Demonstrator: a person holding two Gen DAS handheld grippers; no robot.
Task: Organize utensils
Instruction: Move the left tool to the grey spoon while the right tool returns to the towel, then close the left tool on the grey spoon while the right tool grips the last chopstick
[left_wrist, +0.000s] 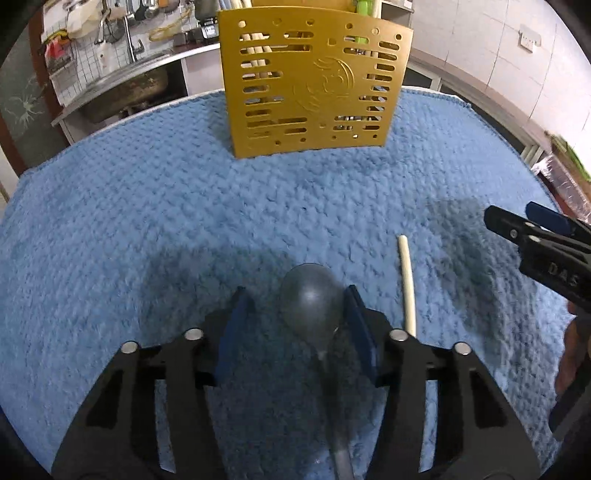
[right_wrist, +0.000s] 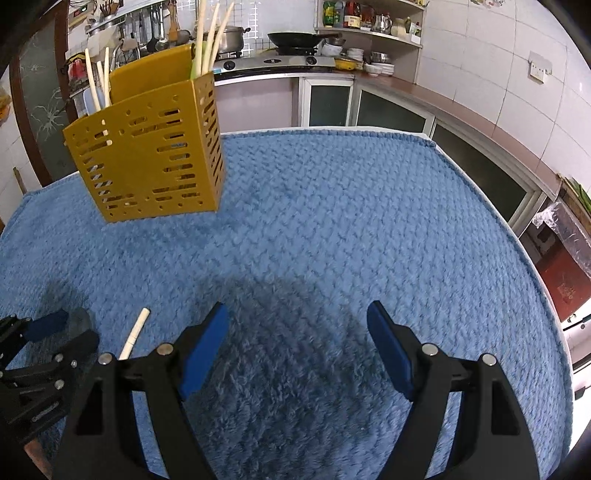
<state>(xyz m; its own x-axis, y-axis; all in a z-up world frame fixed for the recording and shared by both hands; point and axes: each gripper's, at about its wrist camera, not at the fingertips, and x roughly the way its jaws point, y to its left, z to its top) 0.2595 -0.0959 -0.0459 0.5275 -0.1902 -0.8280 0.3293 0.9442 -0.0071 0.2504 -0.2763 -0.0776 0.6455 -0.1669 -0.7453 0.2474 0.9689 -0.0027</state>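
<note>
Your gold utensil holder (right_wrist: 147, 162) on the blue towel (right_wrist: 314, 206) already holds chopsticks. One chopstick (left_wrist: 406, 284) still lies loose. Left gripper (left_wrist: 301, 306) straddles a grey spoon (left_wrist: 310, 299), grip uncertain; right gripper (right_wrist: 297, 332) gapes empty.

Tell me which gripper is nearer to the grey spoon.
Left. The left gripper straddles the grey spoon, its bowl between the blue pads. The right gripper hangs open over bare blue towel, beyond the white chopstick.
</note>
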